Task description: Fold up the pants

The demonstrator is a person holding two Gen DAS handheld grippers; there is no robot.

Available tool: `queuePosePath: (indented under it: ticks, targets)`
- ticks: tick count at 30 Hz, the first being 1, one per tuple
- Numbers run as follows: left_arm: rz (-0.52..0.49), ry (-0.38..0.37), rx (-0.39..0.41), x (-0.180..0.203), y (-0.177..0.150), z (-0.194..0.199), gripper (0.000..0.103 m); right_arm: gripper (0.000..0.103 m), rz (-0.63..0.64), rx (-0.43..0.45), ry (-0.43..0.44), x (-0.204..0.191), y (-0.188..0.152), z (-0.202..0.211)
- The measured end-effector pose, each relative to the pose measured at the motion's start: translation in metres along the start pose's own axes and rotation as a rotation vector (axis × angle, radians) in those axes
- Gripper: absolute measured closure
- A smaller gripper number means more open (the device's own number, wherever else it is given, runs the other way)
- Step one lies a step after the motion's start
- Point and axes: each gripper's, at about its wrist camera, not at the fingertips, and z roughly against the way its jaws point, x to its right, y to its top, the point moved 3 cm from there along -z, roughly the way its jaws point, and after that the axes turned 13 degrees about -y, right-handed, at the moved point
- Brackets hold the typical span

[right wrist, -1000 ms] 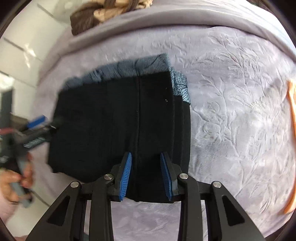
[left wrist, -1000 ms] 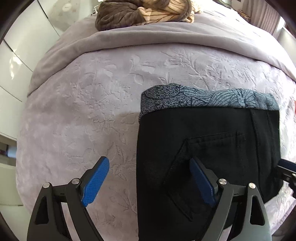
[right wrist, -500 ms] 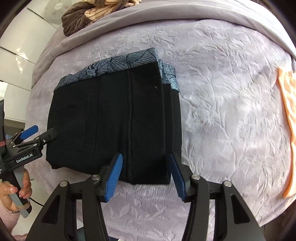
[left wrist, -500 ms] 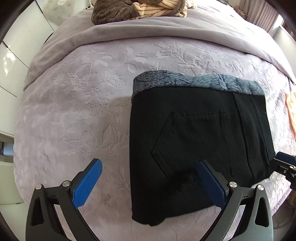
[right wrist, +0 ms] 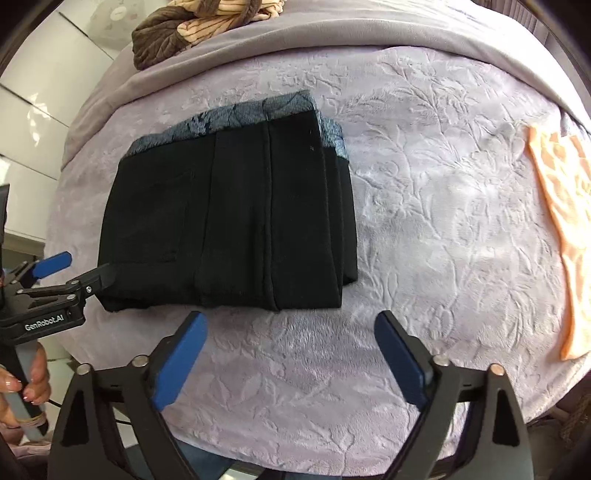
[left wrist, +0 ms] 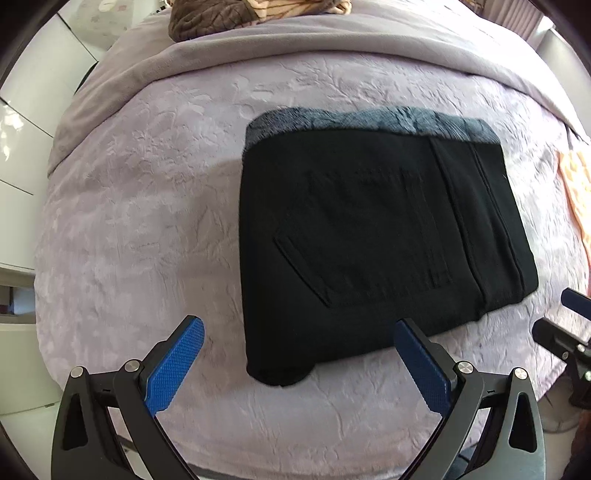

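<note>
The black pants [left wrist: 369, 229] lie folded into a compact rectangle on the lilac embossed bedspread [left wrist: 147, 221], with a blue-grey patterned band along their far edge. My left gripper [left wrist: 298, 326] hovers open above the near left corner of the pants [right wrist: 229, 221], and nothing is pinched between its blue pads. My right gripper [right wrist: 291, 316] is just in front of the near edge, over bare bedspread [right wrist: 424, 221]. Its jaws are opening and hold nothing. The left gripper [right wrist: 70, 273] also shows in the right wrist view, held by a hand [right wrist: 33, 380].
An orange cloth [right wrist: 565, 236] lies flat at the bed's right side. A brown and striped bundle [left wrist: 221, 18] sits at the far end on a grey sheet. White cupboard fronts [left wrist: 22, 155] stand left of the bed. The bed's near edge is just below both grippers.
Both grippers have lifted and drawn back toward the bed's near edge. The right jaws let go of the pants' near edge and spread wide. The left jaws widened a little.
</note>
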Motion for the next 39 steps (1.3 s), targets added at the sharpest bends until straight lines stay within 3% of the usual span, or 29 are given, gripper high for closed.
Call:
queuePosePath:
  ticks: [11,39]
  targets:
    - [-0.031,-0.004,-0.052,0.015,-0.014,0.005,0.000,0.007,-0.109,-0.114,0.031,0.005,-0.027,-0.010]
    - [-0.032,-0.015,-0.082,0.025,-0.011,0.005,0.000,0.007,-0.157,-0.144,0.044,0.025,-0.026,-0.014]
